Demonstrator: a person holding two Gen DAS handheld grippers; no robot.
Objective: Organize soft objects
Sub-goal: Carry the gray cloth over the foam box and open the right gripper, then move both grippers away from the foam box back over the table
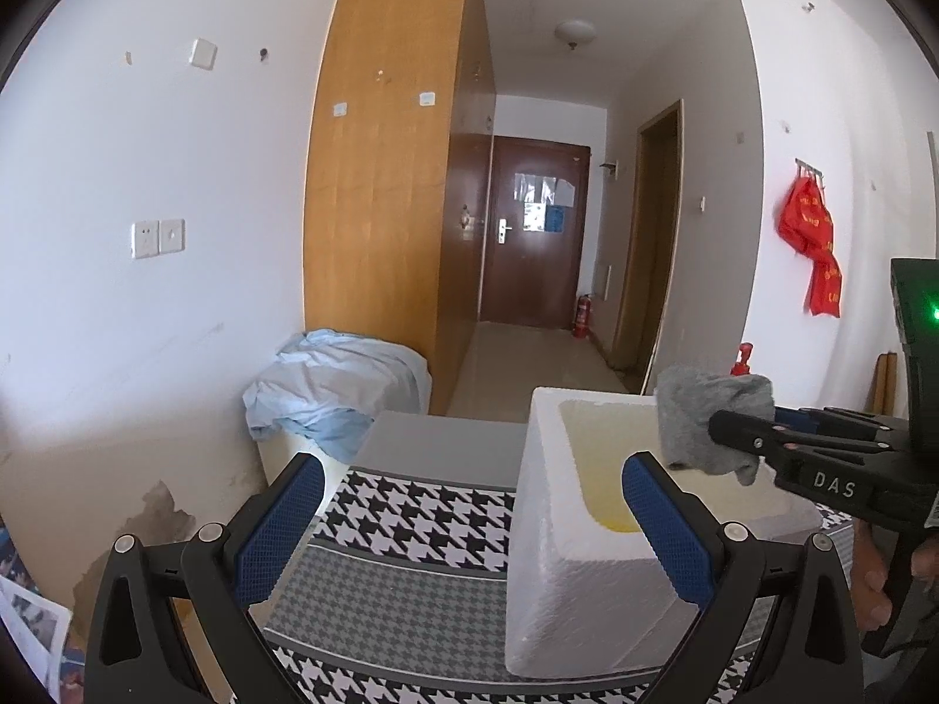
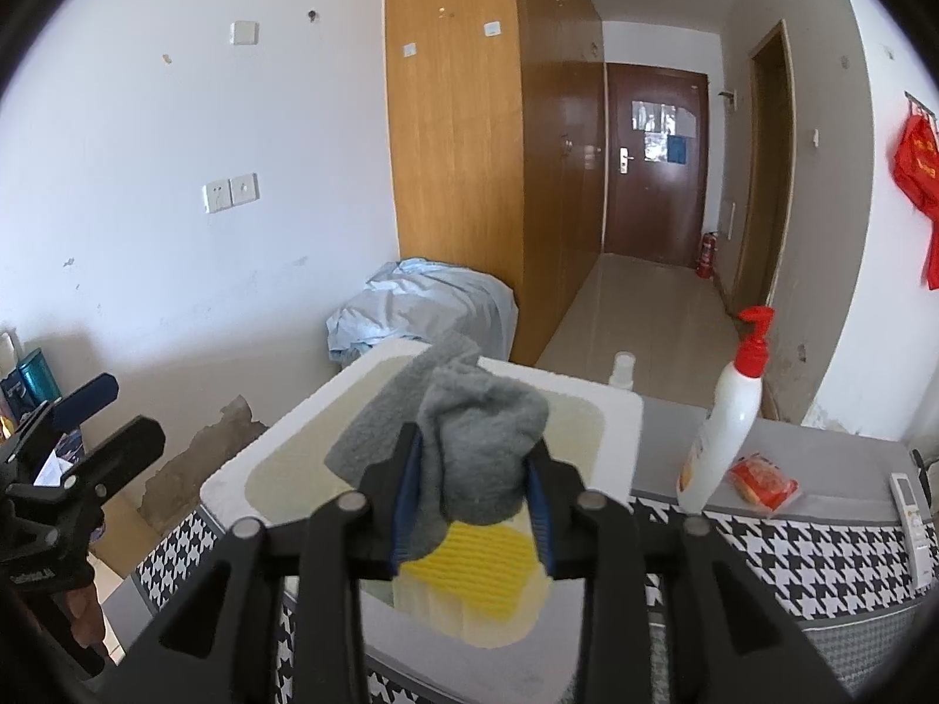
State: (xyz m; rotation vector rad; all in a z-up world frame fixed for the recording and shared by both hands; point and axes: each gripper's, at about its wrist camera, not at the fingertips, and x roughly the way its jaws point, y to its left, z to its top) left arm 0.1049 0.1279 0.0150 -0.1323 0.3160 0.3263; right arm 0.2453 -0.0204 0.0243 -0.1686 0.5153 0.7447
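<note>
My right gripper (image 2: pixel 475 498) is shut on a grey fuzzy cloth (image 2: pixel 469 440) and holds it above the open white foam box (image 2: pixel 622 428). A yellow ribbed cloth (image 2: pixel 475 569) lies in the box below it. In the left wrist view the right gripper (image 1: pixel 728 434) comes in from the right with the grey cloth (image 1: pixel 704 416) over the foam box (image 1: pixel 563 557). My left gripper (image 1: pixel 469 528) is open and empty, its blue pads either side of the box's left wall, above the houndstooth table cover (image 1: pixel 411 528).
A white bottle with a red pump (image 2: pixel 728 410), a red packet (image 2: pixel 763 481) and a white remote (image 2: pixel 909 504) sit on the table right of the box. A crumpled light-blue sheet (image 1: pixel 334 387) lies beyond, by the wooden wardrobe (image 1: pixel 387 176).
</note>
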